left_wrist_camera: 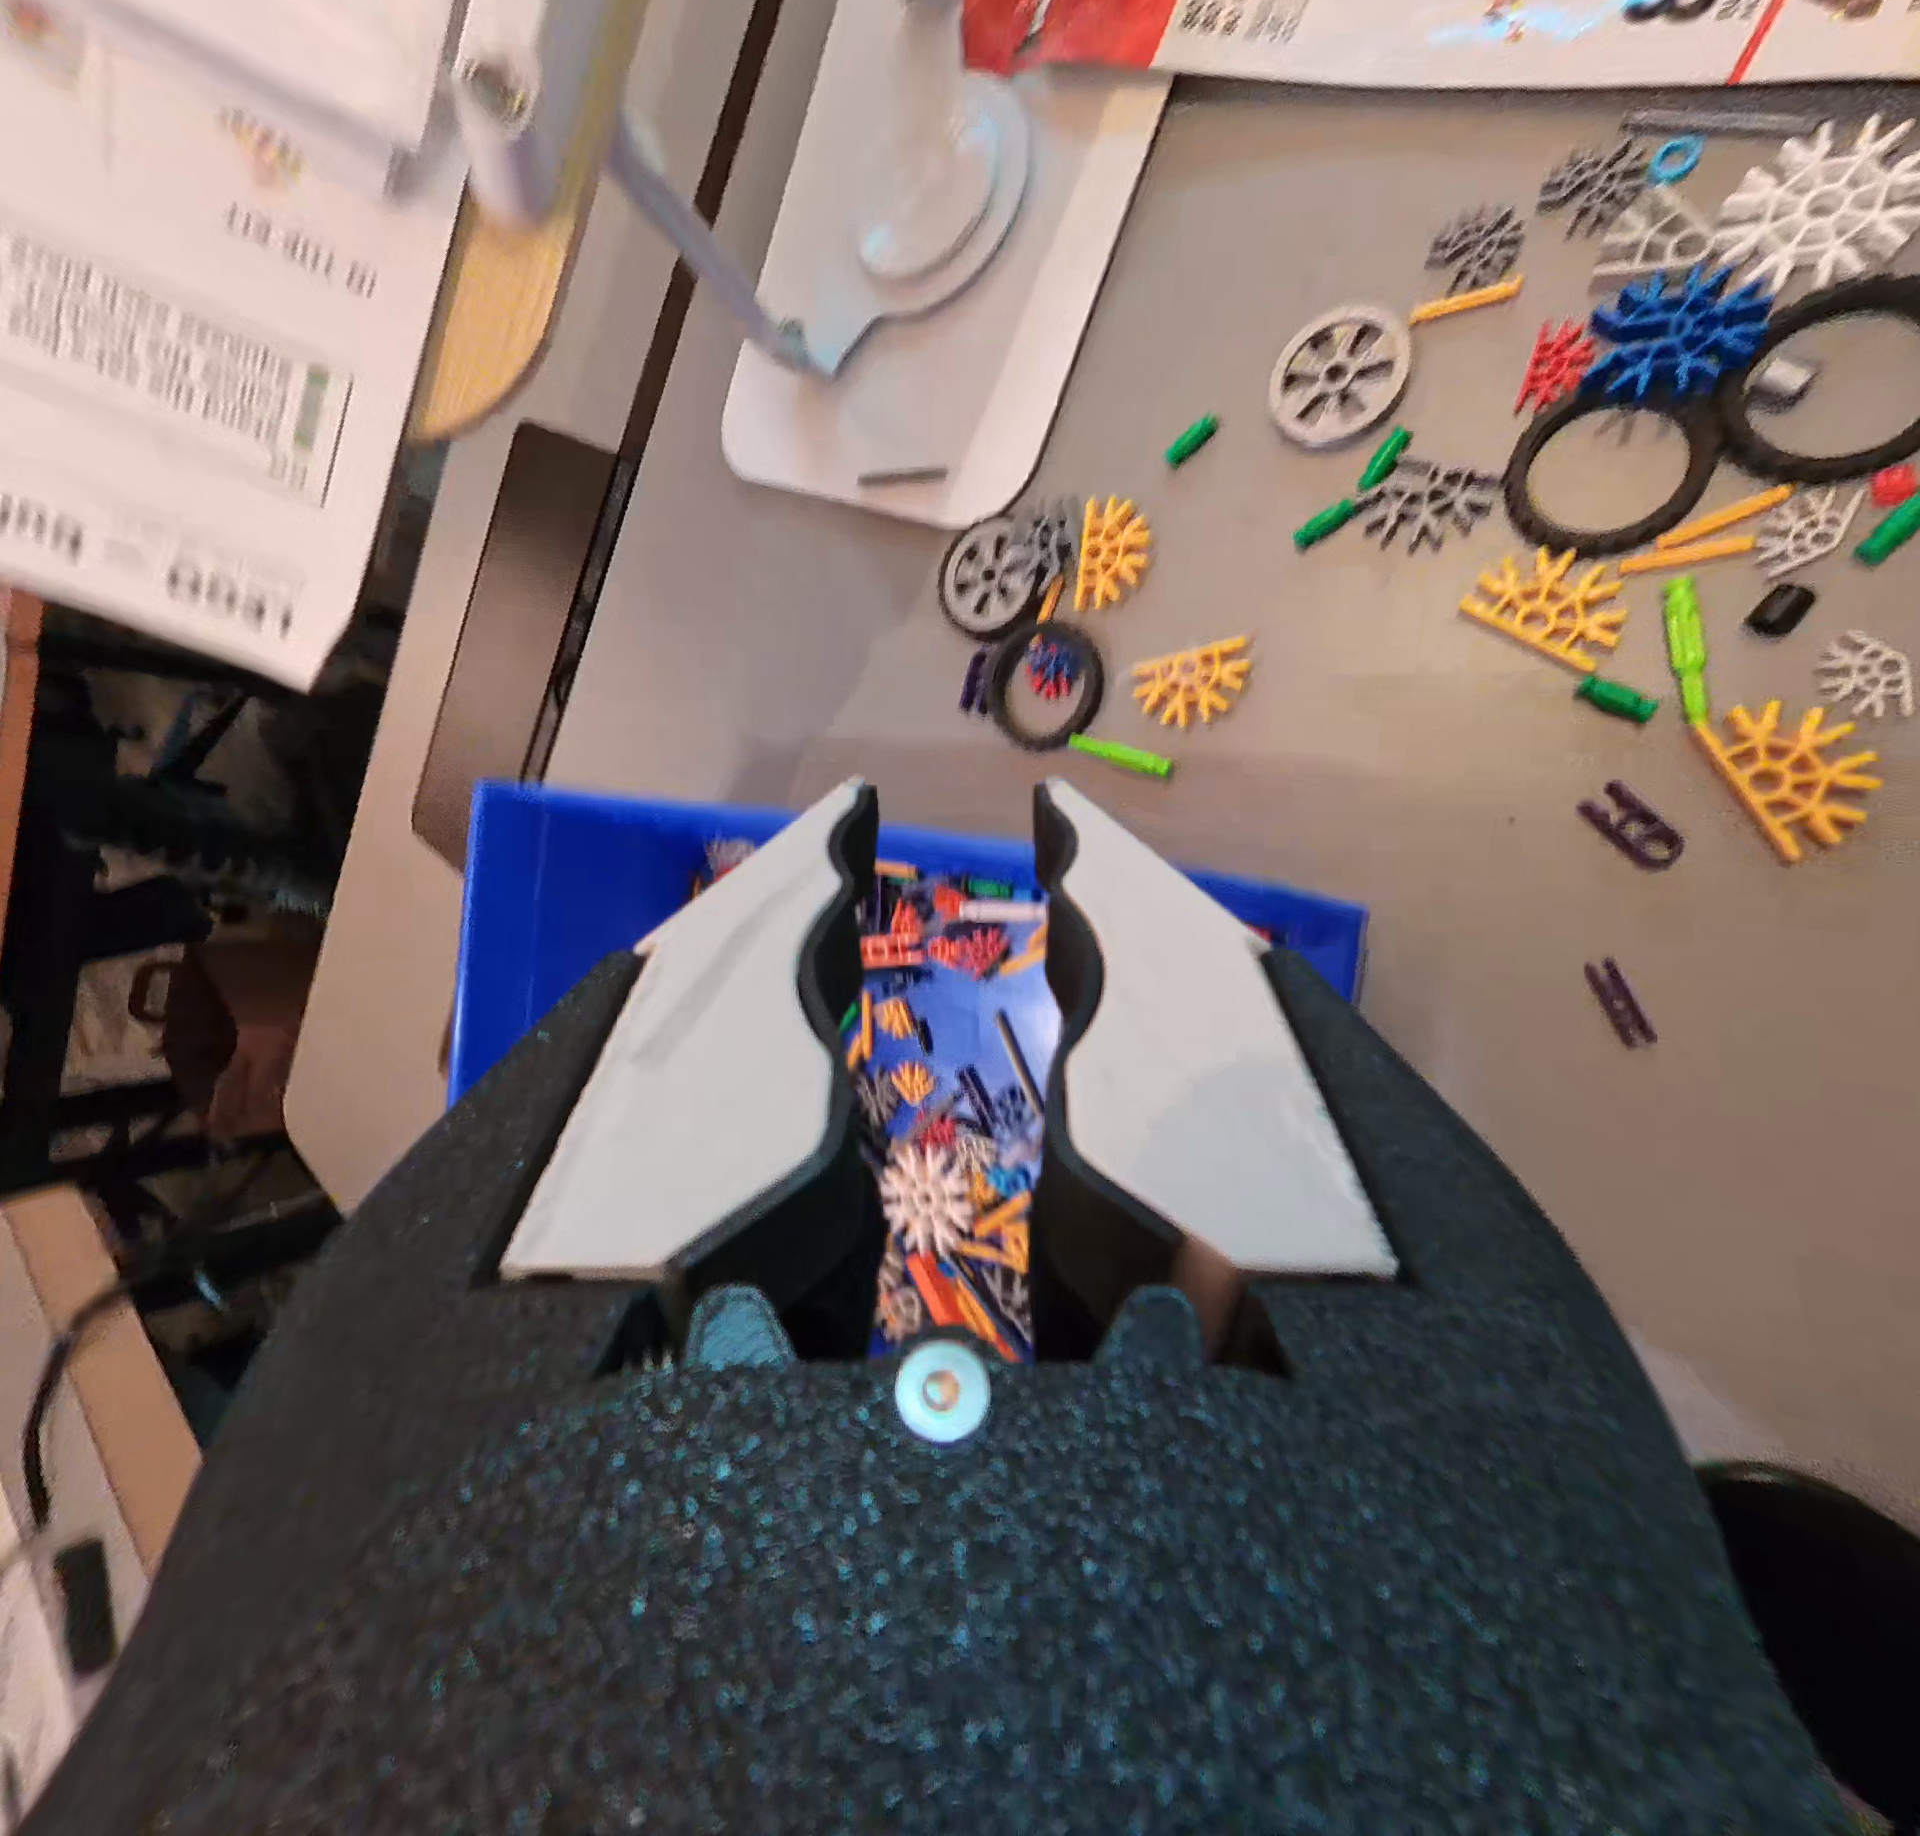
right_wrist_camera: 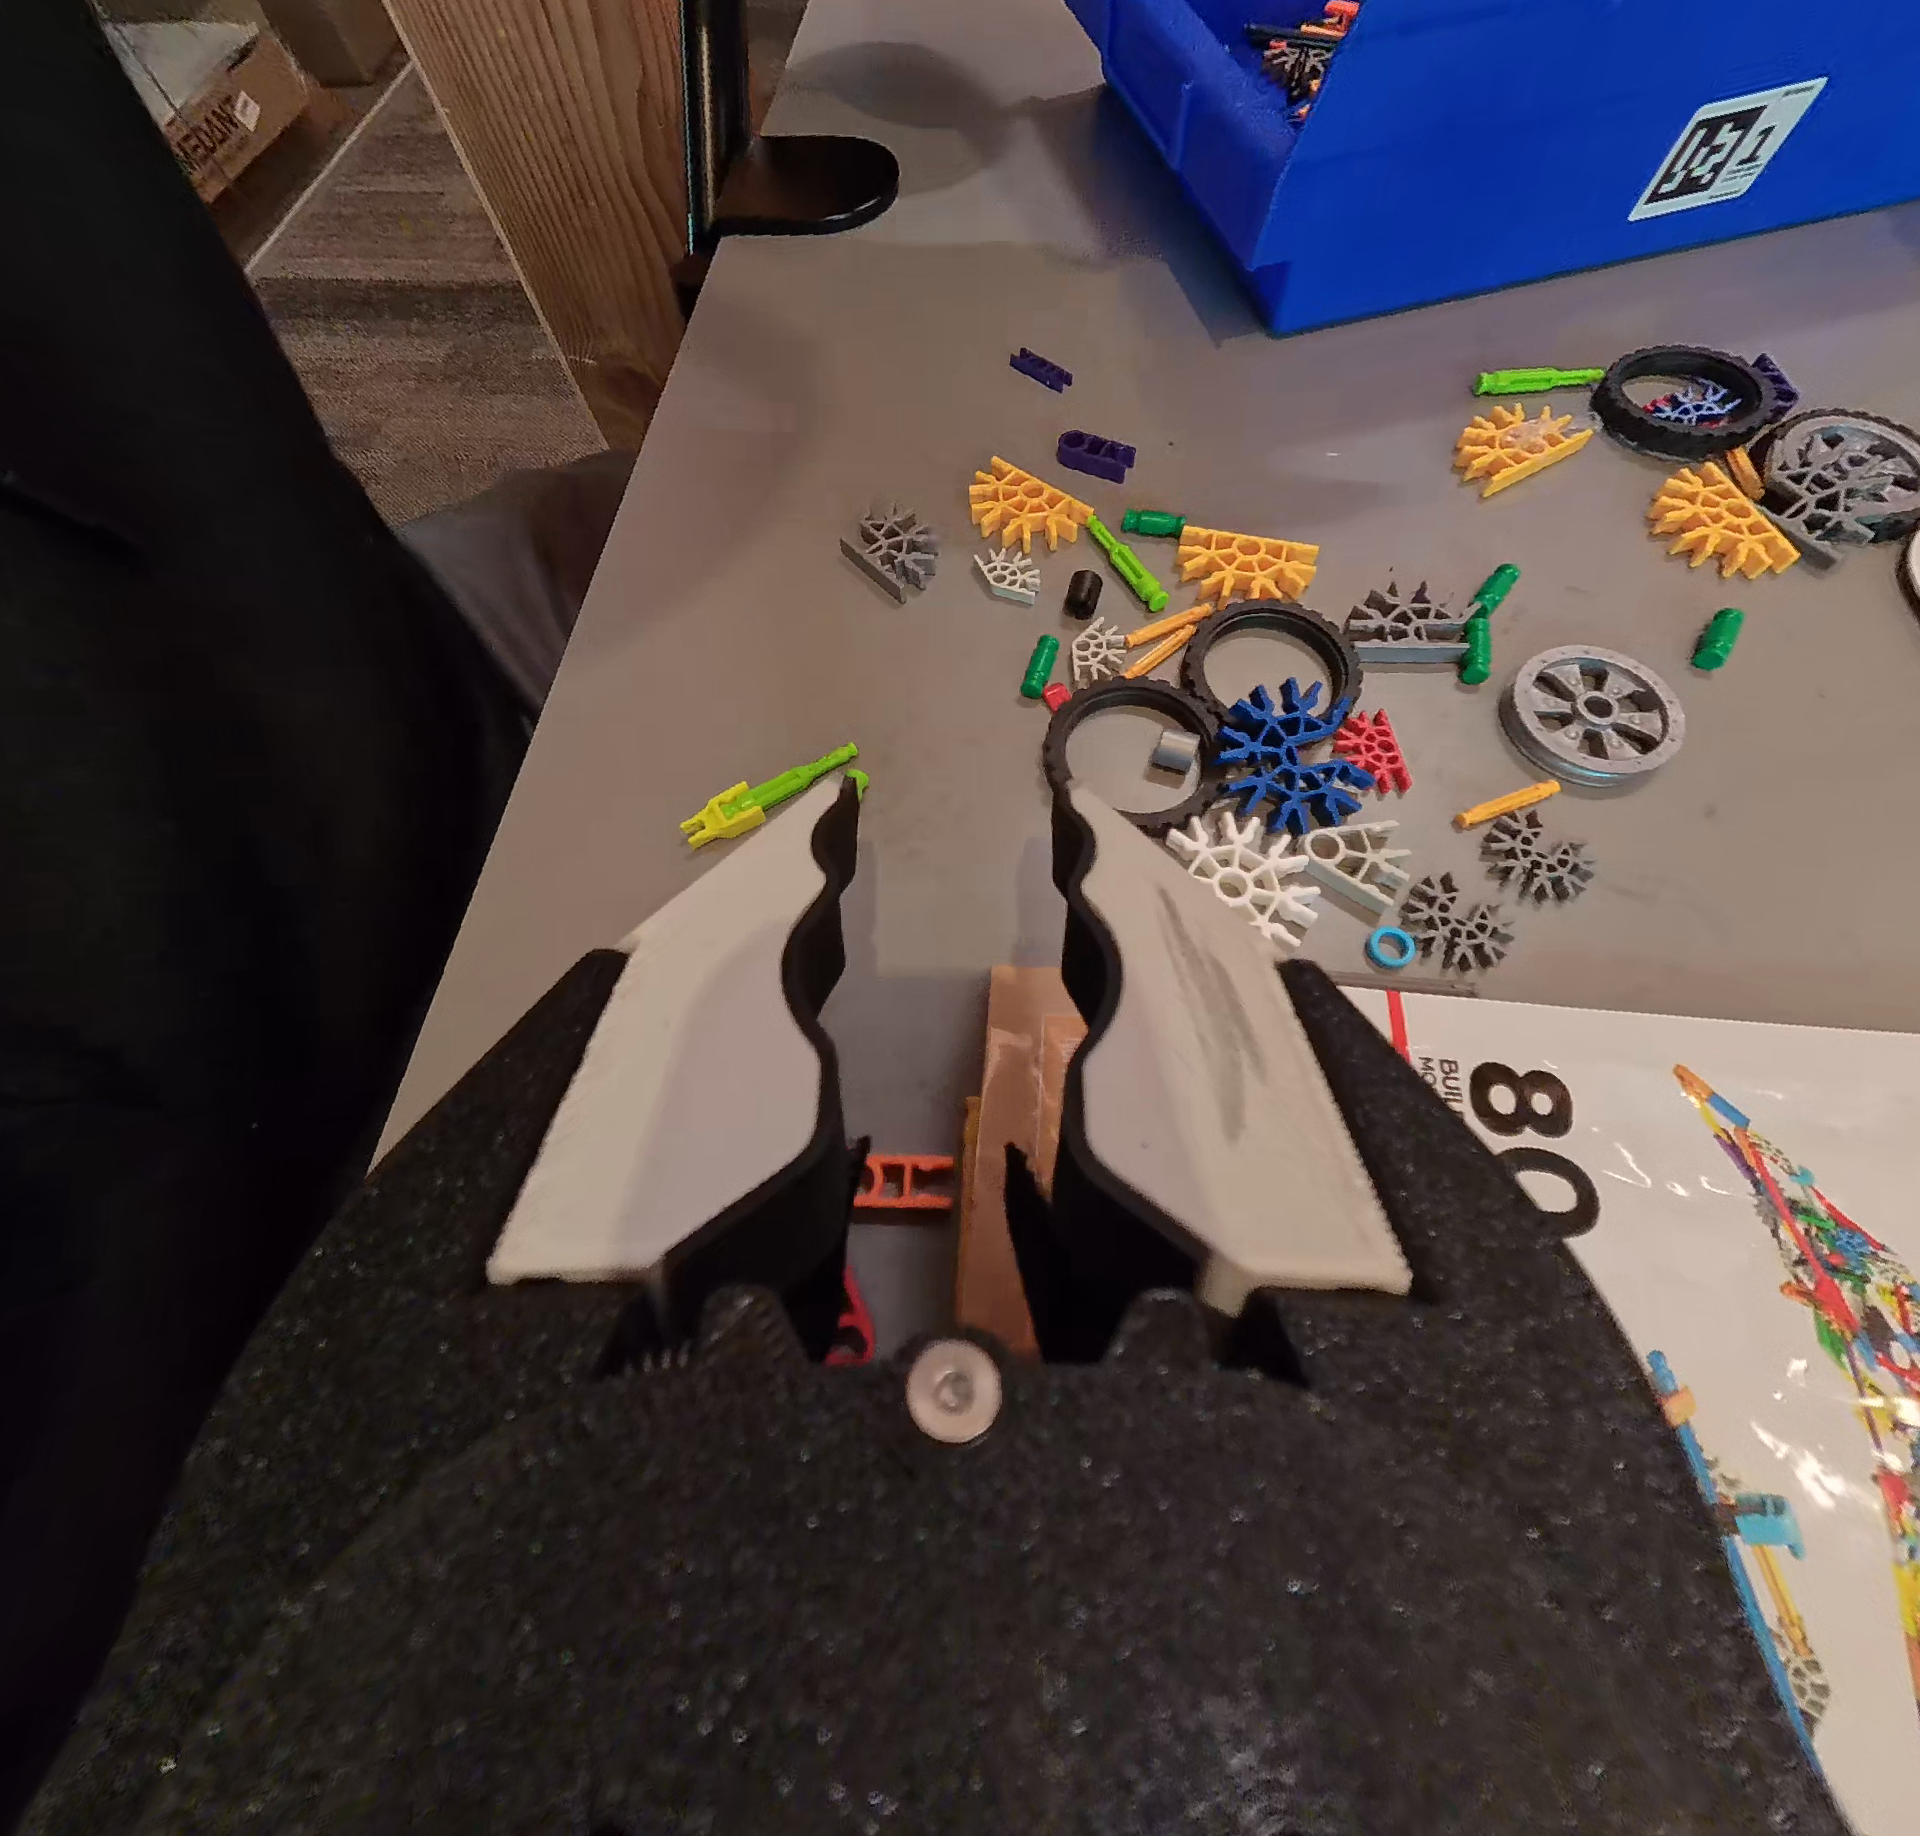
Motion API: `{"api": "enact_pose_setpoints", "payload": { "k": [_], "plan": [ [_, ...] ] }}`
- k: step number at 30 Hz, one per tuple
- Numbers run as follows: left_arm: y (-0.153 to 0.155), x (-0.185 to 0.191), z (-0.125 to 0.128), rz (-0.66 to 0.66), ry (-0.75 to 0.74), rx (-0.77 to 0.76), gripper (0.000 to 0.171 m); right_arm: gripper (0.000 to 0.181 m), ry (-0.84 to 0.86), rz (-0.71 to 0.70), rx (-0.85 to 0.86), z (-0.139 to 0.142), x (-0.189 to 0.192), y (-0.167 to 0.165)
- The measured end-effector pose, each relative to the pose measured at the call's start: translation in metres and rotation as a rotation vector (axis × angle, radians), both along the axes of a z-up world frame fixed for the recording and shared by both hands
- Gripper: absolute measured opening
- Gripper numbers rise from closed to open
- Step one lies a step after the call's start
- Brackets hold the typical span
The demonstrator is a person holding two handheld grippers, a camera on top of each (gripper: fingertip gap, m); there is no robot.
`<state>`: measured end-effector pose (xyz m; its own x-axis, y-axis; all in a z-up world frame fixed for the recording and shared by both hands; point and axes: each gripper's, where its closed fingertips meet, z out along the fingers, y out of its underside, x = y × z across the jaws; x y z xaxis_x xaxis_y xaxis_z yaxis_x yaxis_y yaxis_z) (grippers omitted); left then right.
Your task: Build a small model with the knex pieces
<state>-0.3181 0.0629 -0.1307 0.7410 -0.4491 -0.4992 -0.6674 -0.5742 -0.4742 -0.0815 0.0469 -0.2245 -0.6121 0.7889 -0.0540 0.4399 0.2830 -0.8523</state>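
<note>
Blue bin (left_wrist_camera: 582, 882) of mixed building pieces sits directly under the left gripper (left_wrist_camera: 956, 799), contents showing at 6 o'clock between its parted, empty jaws. Right gripper (right_wrist_camera: 956, 799) likewise spread and empty above bare table (right_wrist_camera: 935, 436); lime rod (right_wrist_camera: 769, 794) just off its left tip, long axis toward 2 o'clock; black tyre (right_wrist_camera: 1127, 758) by the right tip.

I see a grey table (right_wrist_camera: 914, 352) w/ a blue bin (right_wrist_camera: 1507, 176), printed booklet (right_wrist_camera: 1662, 1215), scattered plastic construction pieces (right_wrist_camera: 1288, 758), 2 black tyres (right_wrist_camera: 1132, 758) touching, and a white lamp base (left_wrist_camera: 935, 311).
</note>
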Motion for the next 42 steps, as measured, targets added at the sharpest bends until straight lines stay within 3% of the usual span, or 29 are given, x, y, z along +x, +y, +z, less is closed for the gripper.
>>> {"api": "enact_pose_setpoints", "payload": {
  "k": [4,9,15,25,42],
  "plan": [
    [0.043,0.027,-0.010,-0.125,0.081,-0.068,0.027,0.036,0.005,0.004,0.026,-0.001,0.002,-0.002],
    [0.076,0.036,-0.046,-0.224,0.146,-0.247,0.027,0.036,0.003,0.012,0.042,-0.003,0.005,-0.003],
    [0.081,0.026,-0.095,-0.272,0.189,-0.523,0.031,0.036,0.004,0.020,0.068,-0.005,0.008,-0.004],
    [0.102,0.008,-0.132,-0.238,0.207,-0.630,0.028,0.036,0.007,0.019,0.078,-0.005,0.009,-0.003],
    [0.100,0.009,-0.133,-0.225,0.202,-0.610,0.020,0.036,0.011,0.017,0.070,-0.004,0.010,-0.002]
  ]
}}
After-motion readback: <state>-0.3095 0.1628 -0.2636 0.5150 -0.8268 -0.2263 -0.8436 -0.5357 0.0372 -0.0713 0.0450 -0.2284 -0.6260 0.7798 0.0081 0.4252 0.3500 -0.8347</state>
